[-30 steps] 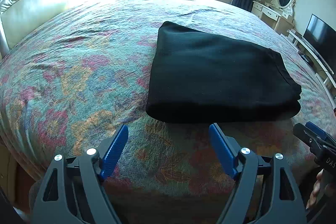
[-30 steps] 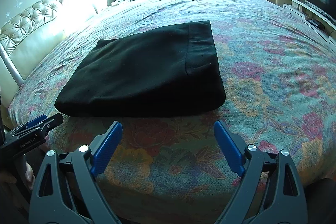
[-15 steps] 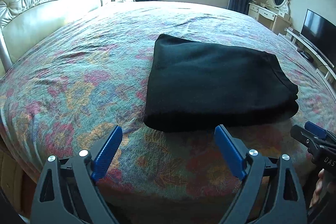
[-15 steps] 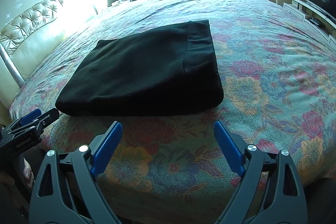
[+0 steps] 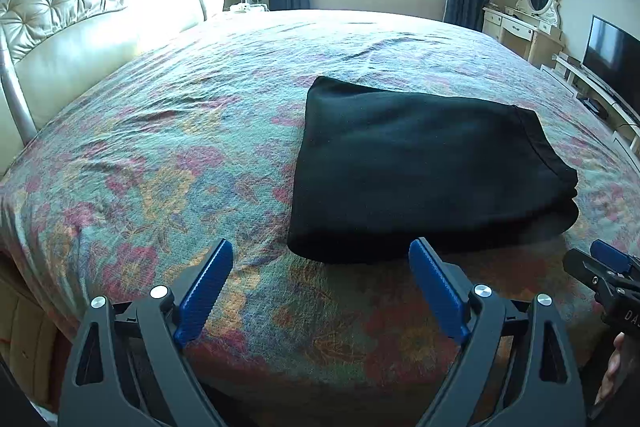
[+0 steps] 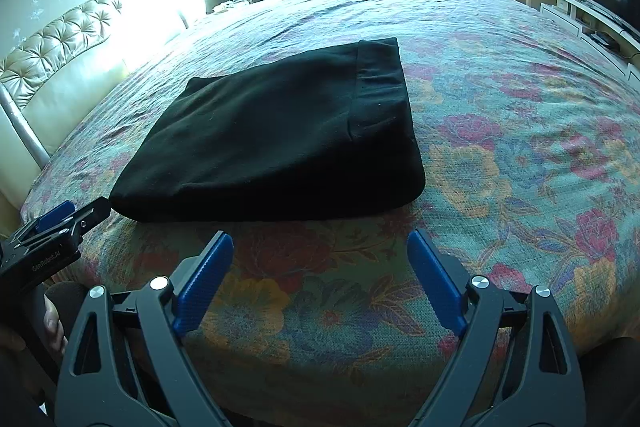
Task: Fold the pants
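Black pants (image 5: 424, 171), folded into a flat rectangle, lying on the floral bedspread (image 5: 168, 163) near its front edge. Left gripper (image 5: 320, 283) and right gripper (image 6: 320, 273) held level just short of the fold, blue-padded jaws spread wide, gripping nothing.

"GenRobot.AI" in small white print on black body of left gripper (image 6: 56, 227), lower left of right wrist view. White letters "DA", cut off by frame edge, on black body of right gripper (image 5: 612, 275), lower right of left wrist view.
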{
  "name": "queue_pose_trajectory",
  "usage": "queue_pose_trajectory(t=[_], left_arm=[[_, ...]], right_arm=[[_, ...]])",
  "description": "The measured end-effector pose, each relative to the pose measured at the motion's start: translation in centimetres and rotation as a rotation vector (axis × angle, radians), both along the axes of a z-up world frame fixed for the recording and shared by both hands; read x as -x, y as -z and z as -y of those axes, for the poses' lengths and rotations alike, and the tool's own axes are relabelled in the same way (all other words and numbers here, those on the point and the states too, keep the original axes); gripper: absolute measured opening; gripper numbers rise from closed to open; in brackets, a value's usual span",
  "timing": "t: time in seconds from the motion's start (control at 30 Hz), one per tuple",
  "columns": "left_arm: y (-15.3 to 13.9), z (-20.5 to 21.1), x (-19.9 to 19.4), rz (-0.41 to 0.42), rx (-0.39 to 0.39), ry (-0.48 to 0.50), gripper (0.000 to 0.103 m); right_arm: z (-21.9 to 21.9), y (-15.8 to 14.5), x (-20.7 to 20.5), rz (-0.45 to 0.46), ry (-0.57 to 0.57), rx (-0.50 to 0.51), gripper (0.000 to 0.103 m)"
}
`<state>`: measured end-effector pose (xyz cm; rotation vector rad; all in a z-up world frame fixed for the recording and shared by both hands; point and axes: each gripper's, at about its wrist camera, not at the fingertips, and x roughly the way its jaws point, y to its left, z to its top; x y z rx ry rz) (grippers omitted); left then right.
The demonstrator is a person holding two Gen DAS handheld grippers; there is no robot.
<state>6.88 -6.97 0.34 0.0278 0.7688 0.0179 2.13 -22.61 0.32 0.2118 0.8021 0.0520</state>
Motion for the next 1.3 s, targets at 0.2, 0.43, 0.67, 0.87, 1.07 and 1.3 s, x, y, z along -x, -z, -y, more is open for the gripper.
queue_pose_trajectory(t=[0.2, 0.43, 0.67, 0.87, 1.07, 1.3], left_arm=[[-0.9, 0.5, 0.3, 0.051, -0.043, 0.010, 0.089], [-1.9, 0.7, 0.9, 0.115, -0.039, 0.012, 0.089], [-1.9, 1.2, 0.8, 0.124, -0.088, 0.010, 0.089], [-1.7, 2.2, 1.1, 0.125, -0.123, 0.026, 0.089], [-1.3, 2.6, 1.4, 0.092, -0.071, 0.060, 0.089], [-1.3, 2.3, 1.6, 0.091, -0.036, 0.020, 0.089]], right_arm=[[0.1, 0.0, 0.0, 0.002, 0.000, -0.004, 0.089], [0.0, 0.0, 0.0, 0.000, -0.001, -0.006, 0.089], [-0.1, 0.0, 0.1, -0.004, -0.003, -0.008, 0.089], [-0.2, 0.2, 0.2, -0.009, -0.005, -0.009, 0.089], [0.0, 0.3, 0.2, -0.010, 0.000, -0.009, 0.089], [0.1, 0.4, 0.1, -0.016, -0.003, -0.009, 0.089]])
